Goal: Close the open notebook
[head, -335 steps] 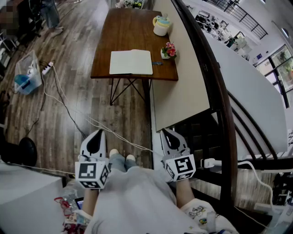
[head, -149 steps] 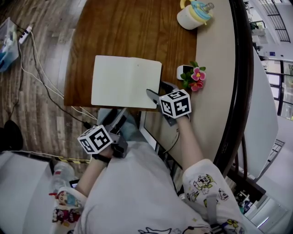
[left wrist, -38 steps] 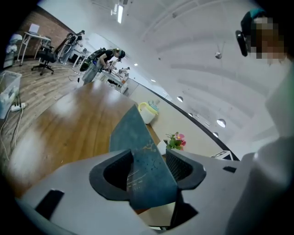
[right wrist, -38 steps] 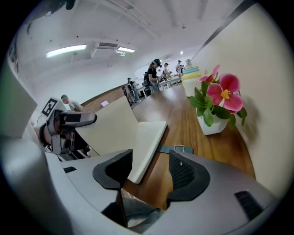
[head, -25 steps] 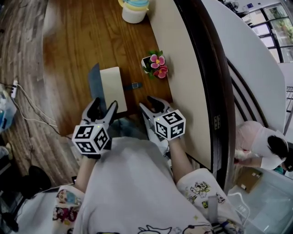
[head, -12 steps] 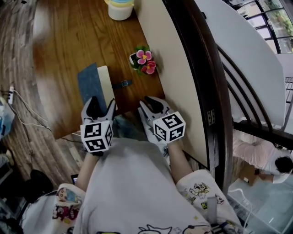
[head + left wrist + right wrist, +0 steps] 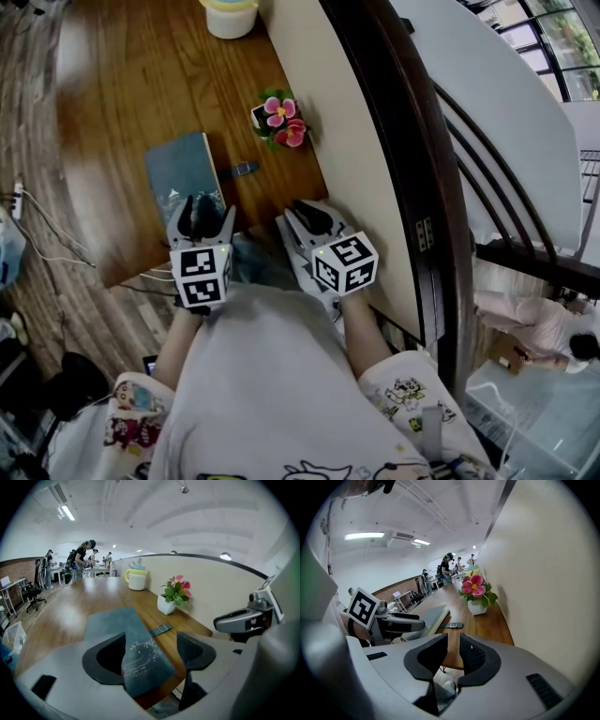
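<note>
On the table [image 7: 122,94] the notebook [image 7: 180,178] lies closed, strap [image 7: 242,170] seemingly loose.

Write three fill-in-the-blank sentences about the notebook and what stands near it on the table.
1. The notebook on the wooden table is not open but ____.
2. The flowers in the small white pot are ____ in colour.
3. In the head view, the small white pot stands to the ____ of the notebook.

Missing words: closed; pink; right.
</note>
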Motion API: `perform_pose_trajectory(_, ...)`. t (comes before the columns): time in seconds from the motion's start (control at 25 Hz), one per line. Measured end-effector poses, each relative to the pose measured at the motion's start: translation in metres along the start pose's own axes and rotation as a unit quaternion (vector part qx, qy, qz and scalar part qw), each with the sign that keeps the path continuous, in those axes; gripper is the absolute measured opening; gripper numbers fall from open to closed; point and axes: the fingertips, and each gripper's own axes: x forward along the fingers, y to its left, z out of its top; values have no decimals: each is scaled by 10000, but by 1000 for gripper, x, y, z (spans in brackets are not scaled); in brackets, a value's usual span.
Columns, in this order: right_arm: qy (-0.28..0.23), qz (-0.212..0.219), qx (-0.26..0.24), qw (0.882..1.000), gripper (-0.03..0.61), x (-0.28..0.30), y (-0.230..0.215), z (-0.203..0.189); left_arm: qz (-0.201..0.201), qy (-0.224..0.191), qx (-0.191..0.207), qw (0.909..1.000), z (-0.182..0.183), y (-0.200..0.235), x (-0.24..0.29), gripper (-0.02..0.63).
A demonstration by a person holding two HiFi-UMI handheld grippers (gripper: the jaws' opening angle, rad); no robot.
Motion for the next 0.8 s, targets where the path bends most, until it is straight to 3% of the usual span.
perform_pose_trajectory(0.2, -6, -33, 6, 10000, 72, -3, -1, -2, -19, 90, -75, 9999, -5, 1, -1, 319)
perform_pose_trajectory(0.56, -128, -15, -176, 9998, 72, -1, 8, 16, 72, -281, -241, 9993, 13, 19, -19, 319)
perform_pose_trajectory(0.8, -326, 106, -432, 9985, 72, 0, 27, 42, 335, -603, -414, 9968, 33, 50, -46, 319)
